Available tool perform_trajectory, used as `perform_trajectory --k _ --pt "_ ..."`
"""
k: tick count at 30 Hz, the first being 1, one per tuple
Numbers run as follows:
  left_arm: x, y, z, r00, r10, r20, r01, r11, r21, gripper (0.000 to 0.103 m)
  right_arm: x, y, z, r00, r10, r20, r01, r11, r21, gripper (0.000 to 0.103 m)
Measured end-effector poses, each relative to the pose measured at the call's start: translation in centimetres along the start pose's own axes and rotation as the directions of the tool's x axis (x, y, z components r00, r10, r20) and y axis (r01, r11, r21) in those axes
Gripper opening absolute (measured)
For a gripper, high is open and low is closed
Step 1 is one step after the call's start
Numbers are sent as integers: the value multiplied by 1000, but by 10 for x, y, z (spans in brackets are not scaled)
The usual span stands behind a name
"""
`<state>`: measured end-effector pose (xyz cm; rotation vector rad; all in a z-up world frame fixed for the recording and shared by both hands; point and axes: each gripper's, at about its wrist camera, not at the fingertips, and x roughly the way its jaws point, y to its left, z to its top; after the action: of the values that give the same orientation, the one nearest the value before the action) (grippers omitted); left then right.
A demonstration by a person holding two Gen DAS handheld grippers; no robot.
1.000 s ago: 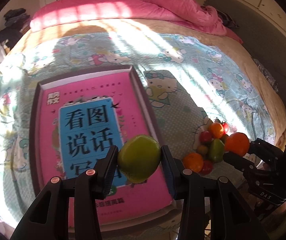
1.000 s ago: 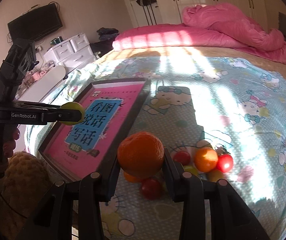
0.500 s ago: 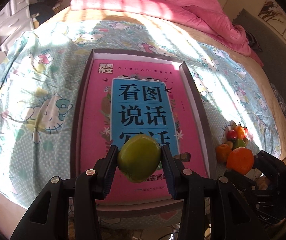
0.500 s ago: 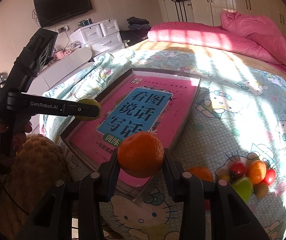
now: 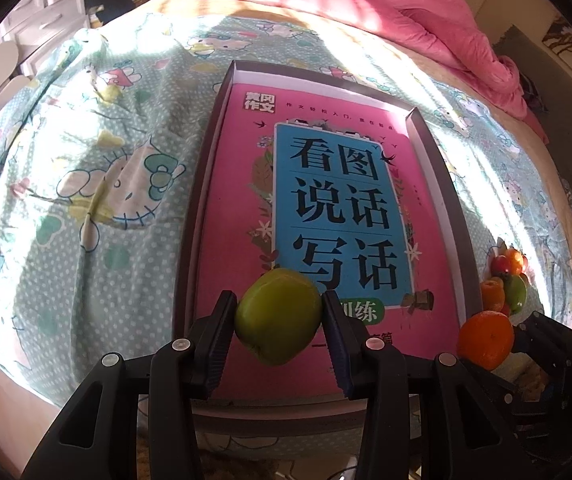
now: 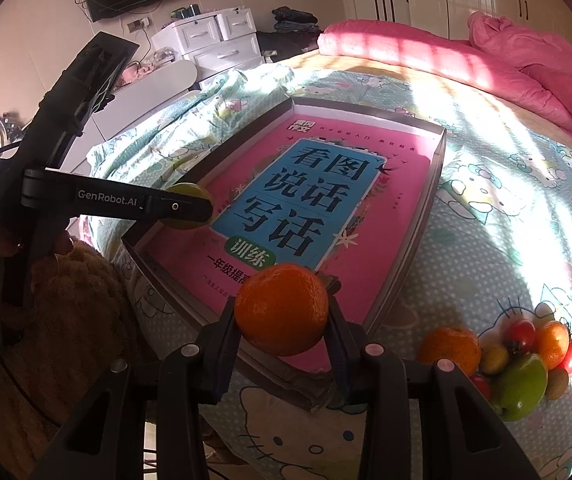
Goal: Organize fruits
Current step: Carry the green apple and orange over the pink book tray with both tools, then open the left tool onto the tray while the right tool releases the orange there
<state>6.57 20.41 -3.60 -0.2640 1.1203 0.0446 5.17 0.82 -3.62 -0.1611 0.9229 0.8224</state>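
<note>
Pink filled the shallow tray point(image 5: 433, 168): a pink book point(image 5: 325, 208) with a blue title panel lay flat inside its dark rim and covered nearly all of its floor. The tray sat on a bed sheet point(image 5: 86, 184) printed with cartoon cats, and a rumpled pink quilt point(image 6: 533, 64) lay beyond the tray's far end. Off the tray's right near corner, on the sheet, a pile of fruit point(image 6: 521, 356) sat apart from the rim: an orange, a green apple, small tomatoes and other small pieces, touching one another. White drawers point(image 6: 222, 40) stood well beyond the tray's left side.

The left gripper point(image 5: 280, 324) was clamped on a green apple point(image 5: 278, 316), held above the tray's near end over the book. The right gripper point(image 6: 284, 316) was clamped on an orange point(image 6: 282, 308), held over the tray's near right corner. No fruit rested in the tray.
</note>
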Motion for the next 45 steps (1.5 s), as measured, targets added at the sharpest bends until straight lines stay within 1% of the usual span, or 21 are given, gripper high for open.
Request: perform_trajectory --k 5,8,15,24,27,29,35,37,39,42,45 --pt "8 0 -3 1000 19 -7 -19 1000 7 45 7 2 -3 999 -16 -28 15 1000 -12 40" --pt "9 -2 -3 999 42 -2 -42 999 20 45 10 4 -3 999 -36 -40 35 999 -33 41" --pt "11 0 -3 999 48 -4 -48 999 20 45 15 4 -5 997 -34 -67 31 999 -42 41" --pt "13 -1 -3 998 55 -6 -55 998 28 45 11 3 -8 998 -17 -64 16 1000 -27 42" --pt "13 -1 -3 998 58 -6 -57 998 32 46 7 3 -8 998 -12 -56 10 1000 -28 45" --pt "12 -1 -3 998 64 -3 -64 997 33 45 5 3 -8 999 -17 -52 15 999 -30 51" --pt "8 -4 -4 997 82 9 -82 996 41 46 -3 -1 -7 999 -11 -30 11 1000 -14 54" --pt "7 -5 -4 996 89 14 -90 995 47 46 -6 -4 -5 1000 -9 -18 9 1000 -3 57" --pt "4 -7 -4 995 96 20 -97 994 53 50 -9 -6 -5 1000 -8 -4 8 1000 6 59" --pt "0 -10 -4 994 107 34 -109 992 63 52 -13 -11 -4 1000 -21 10 21 1000 19 62" --pt "-5 -13 -3 993 110 47 -113 991 66 55 -18 -19 -4 999 -25 21 24 999 48 62"
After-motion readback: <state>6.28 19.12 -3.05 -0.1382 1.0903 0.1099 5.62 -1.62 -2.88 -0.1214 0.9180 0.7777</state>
